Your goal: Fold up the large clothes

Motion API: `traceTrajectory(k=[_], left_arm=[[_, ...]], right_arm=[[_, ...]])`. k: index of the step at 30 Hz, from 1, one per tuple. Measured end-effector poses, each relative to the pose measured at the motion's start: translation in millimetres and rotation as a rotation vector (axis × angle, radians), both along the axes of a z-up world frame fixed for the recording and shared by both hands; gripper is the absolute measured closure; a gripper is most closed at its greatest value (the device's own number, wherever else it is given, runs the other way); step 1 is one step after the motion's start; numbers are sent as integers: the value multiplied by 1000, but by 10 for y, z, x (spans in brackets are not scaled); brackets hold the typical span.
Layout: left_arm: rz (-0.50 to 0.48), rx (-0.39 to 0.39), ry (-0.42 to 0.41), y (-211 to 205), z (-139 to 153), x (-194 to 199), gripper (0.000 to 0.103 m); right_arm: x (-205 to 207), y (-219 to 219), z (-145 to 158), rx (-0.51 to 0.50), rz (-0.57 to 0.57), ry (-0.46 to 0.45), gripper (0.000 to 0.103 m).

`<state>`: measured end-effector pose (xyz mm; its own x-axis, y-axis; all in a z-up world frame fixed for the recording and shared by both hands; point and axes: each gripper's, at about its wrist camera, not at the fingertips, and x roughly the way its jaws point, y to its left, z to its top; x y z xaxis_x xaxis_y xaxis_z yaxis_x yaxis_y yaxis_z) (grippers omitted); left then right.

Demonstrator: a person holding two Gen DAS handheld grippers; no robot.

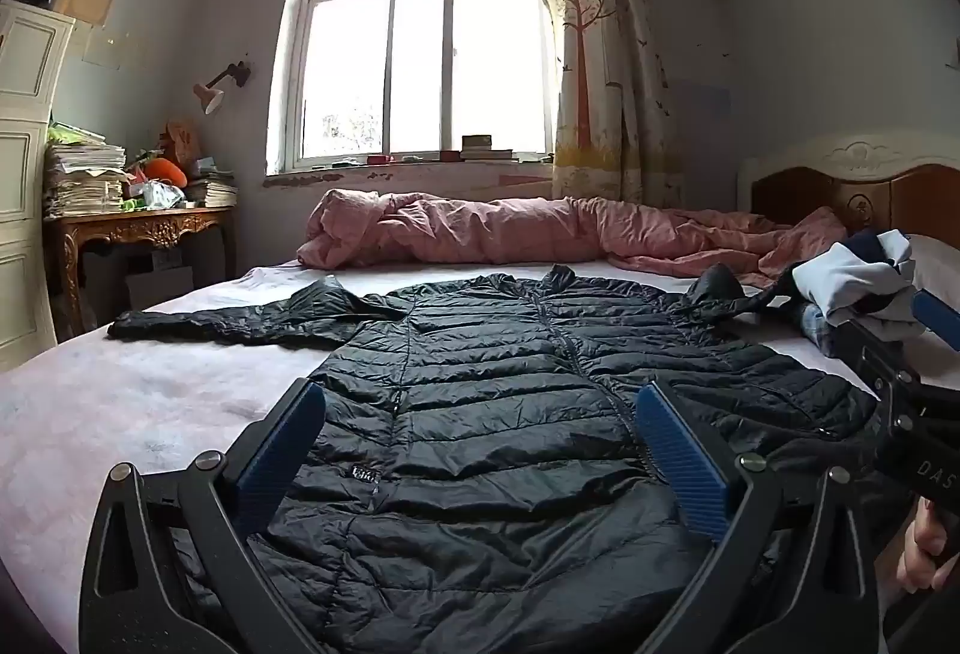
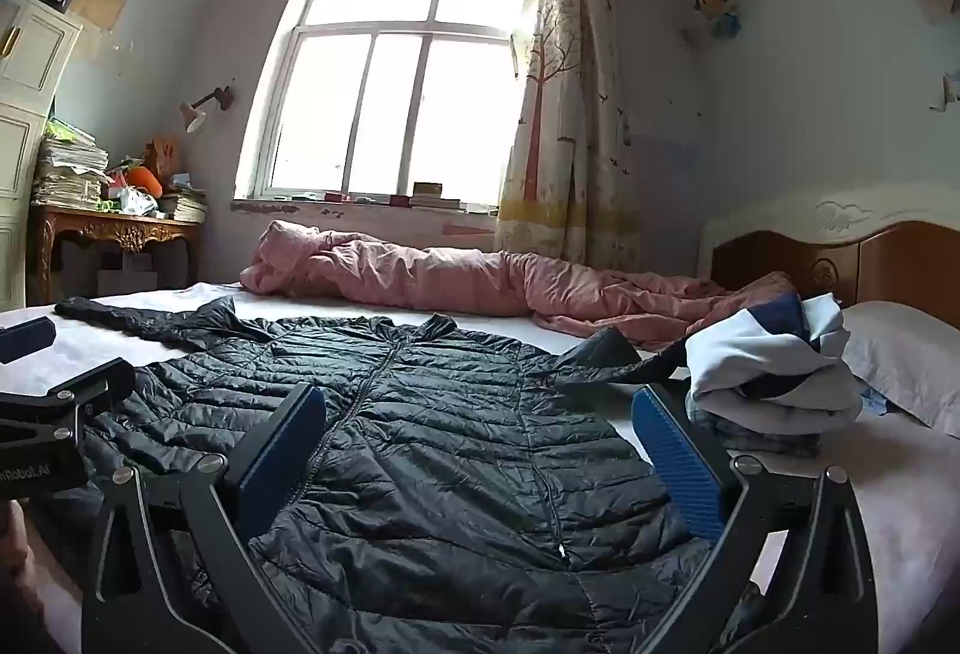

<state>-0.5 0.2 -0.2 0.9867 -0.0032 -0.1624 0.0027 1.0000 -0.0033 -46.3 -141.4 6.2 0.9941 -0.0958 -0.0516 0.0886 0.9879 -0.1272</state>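
— Where is the jacket [image 1: 510, 402] from your seat?

— Flat on the bed [image 1: 120, 402], front up, zip closed down the middle, hem toward me and collar toward the window [image 1: 432, 48]. On my left wrist camera I see one sleeve [image 1: 228, 321] stretched straight out across the sheet to the left. The right wrist camera catches only part of that sleeve, but it shows the other sleeve [image 2: 606, 354] much better: bent, its cuff end raised and lying by the pile of clothes [image 2: 774, 372].

— And your fingers?

— My left gripper [image 1: 480, 450] hangs above the lower part of the jacket with its blue pads [image 1: 282, 450] spread wide and nothing between them. My right gripper [image 2: 480, 450] is the same, spread apart and empty over the jacket's right half. Each camera also sees the other tool at its edge: the left view has the right one [image 1: 900, 402] coming in from the right side, with a bit of the hand [image 1: 924, 552] on it.

— What else is on the bed?

— A pink quilt [image 1: 510, 234] bunched along the far side under the window. The right view shows a pillow [image 2: 906, 360] beside the clothes pile, just under the headboard [image 2: 852, 258]; on the left view the pillow is barely a sliver. The pile looks like a white and navy garment on top of something checked, though it is too crumpled for me to say for sure.

— Anything off the bed?

— A carved wooden table [image 1: 138, 228] stacked with papers at left, and a curtain [image 1: 600, 72] drawn to the right of the window.
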Motion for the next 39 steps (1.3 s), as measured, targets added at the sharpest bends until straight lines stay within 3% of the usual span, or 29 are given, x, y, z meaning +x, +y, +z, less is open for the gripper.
traceTrajectory(k=[39], left_arm=[[17,27,28,-29,-7,5,0]], right_arm=[[60,-57,-41,8,-25,34,0]])
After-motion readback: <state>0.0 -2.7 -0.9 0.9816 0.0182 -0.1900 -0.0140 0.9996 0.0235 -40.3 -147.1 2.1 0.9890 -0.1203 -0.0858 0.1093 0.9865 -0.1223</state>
